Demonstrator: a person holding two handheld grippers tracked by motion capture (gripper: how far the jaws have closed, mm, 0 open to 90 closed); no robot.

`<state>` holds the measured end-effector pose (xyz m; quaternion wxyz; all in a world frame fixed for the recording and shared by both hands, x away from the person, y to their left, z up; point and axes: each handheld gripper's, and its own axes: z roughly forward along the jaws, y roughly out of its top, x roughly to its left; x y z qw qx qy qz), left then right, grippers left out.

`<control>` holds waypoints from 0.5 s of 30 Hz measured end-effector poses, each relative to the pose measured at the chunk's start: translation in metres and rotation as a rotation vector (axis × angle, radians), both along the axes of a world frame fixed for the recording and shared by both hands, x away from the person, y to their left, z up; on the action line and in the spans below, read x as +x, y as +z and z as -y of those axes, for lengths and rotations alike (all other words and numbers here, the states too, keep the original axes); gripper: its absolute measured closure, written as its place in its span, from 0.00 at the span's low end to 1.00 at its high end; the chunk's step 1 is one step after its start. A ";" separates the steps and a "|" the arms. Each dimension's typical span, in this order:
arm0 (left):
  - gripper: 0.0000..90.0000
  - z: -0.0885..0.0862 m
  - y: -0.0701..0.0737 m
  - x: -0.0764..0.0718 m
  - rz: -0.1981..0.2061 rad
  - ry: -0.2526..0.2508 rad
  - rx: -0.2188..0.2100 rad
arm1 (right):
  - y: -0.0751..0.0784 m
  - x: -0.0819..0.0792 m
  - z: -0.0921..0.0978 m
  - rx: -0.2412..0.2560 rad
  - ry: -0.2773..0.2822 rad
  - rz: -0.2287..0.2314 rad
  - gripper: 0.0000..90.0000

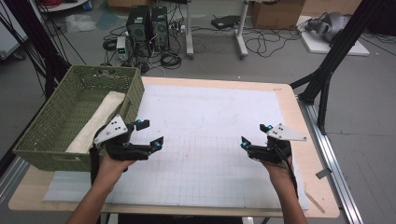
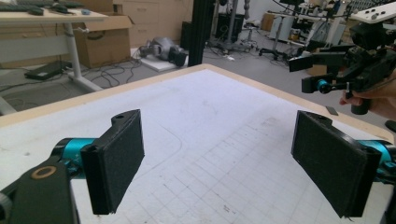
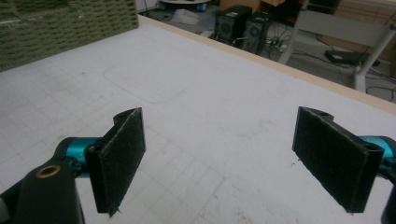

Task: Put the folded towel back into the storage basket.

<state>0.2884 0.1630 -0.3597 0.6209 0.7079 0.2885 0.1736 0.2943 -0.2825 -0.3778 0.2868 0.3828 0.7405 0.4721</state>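
My left gripper [image 1: 150, 133] is held open just above the white gridded mat [image 1: 210, 140], close to the right side of a green woven basket [image 1: 46, 135]. A folded cream cloth [image 1: 95, 121] lies inside that basket. My right gripper [image 1: 256, 135] is open too, hovering over the mat's right part with nothing between its jaws. In the left gripper view my left gripper [image 2: 217, 161] has its black jaws wide apart over the bare mat [image 2: 210, 121], and the right gripper [image 2: 306, 74] shows farther off at the upper right. In the right gripper view my right gripper [image 3: 219, 158] frames empty mat [image 3: 196, 93], with the basket [image 3: 60, 28] at the upper left.
The wooden table [image 1: 308, 154] edge runs around the mat. Black frame legs [image 1: 327, 70] stand by the right far corner. Computer towers [image 1: 147, 25], cables and cardboard boxes [image 1: 275, 14] sit on the floor behind the table.
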 end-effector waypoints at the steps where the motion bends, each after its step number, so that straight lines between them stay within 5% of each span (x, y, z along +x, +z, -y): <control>1: 0.19 0.002 -0.003 0.001 -0.001 -0.007 -0.002 | 0.000 0.000 0.000 0.000 0.000 0.000 0.18; 15: 0.19 0.026 -0.037 0.011 -0.024 -0.061 0.020 | -0.033 -0.015 0.018 0.006 -0.061 -0.028 0.18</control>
